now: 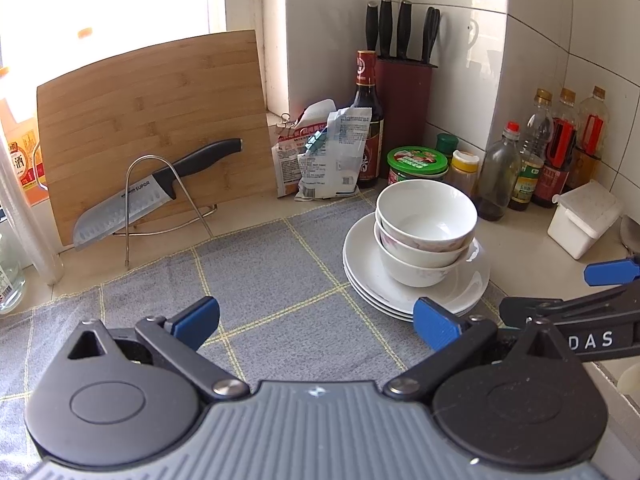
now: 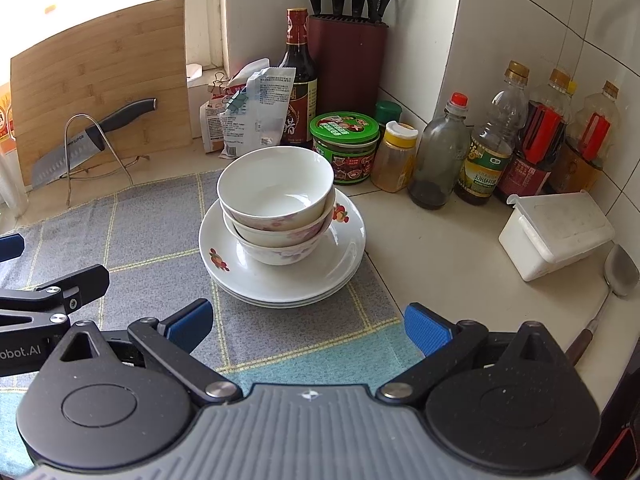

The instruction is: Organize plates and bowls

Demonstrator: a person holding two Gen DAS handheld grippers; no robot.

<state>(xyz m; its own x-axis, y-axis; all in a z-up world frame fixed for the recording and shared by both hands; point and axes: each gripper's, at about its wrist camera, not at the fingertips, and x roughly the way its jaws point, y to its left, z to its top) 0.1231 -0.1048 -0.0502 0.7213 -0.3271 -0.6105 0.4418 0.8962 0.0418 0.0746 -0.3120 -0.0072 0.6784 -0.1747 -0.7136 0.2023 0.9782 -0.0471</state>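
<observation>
Three white bowls [image 1: 426, 236] [image 2: 276, 204] are nested upright on a stack of white plates [image 1: 368, 276] [image 2: 288, 280], which rests on the right side of a grey checked cloth [image 1: 260, 280] [image 2: 152, 240]. My left gripper [image 1: 316, 322] is open and empty, hovering over the cloth left of the stack. My right gripper [image 2: 308, 326] is open and empty, just in front of the stack. The right gripper's fingers [image 1: 612, 274] show at the right edge of the left wrist view, the left gripper's arm [image 2: 60, 288] at the left edge of the right wrist view.
Behind the stack stand a green-lidded jar [image 2: 344, 146], sauce and oil bottles [image 2: 488, 148], a knife block [image 2: 348, 60] and clipped bags [image 2: 248, 112]. A cutting board [image 1: 152, 128] with a knife [image 1: 156, 192] on a wire rack leans at left. A white box [image 2: 556, 232] and spatula [image 2: 616, 276] lie right.
</observation>
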